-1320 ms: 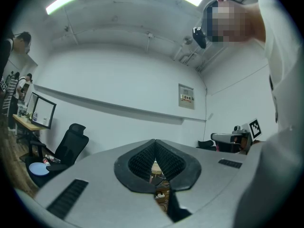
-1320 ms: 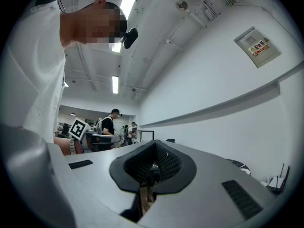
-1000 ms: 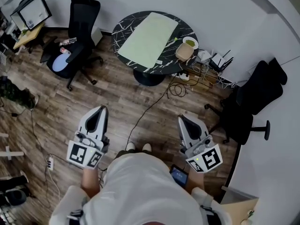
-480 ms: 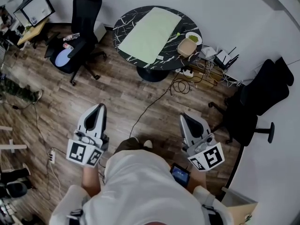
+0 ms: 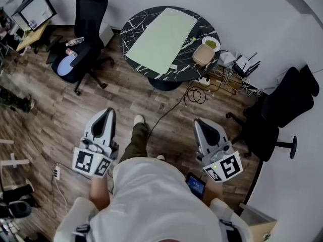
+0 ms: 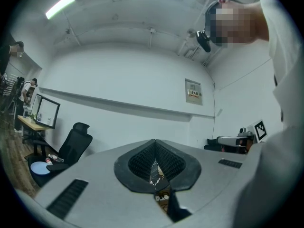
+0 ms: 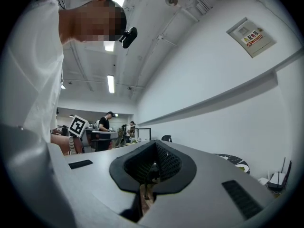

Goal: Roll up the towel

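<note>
Dark table [image 5: 131, 28] holds the flat towel [image 5: 161, 34]; wall sign [image 6: 193, 90] unreadable.

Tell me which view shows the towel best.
The head view: the towel lies spread flat on the round table. Neither gripper view shows the towel recognisably.

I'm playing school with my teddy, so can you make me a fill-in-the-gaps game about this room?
1. The towel is light ____ in colour.
2. It lies on a table whose top is ____ in shape.
3. The left gripper and the right gripper are shut and hold ____.
4. The towel is spread flat, not yet ____.
Missing words: green; round; nothing; rolled.
</note>
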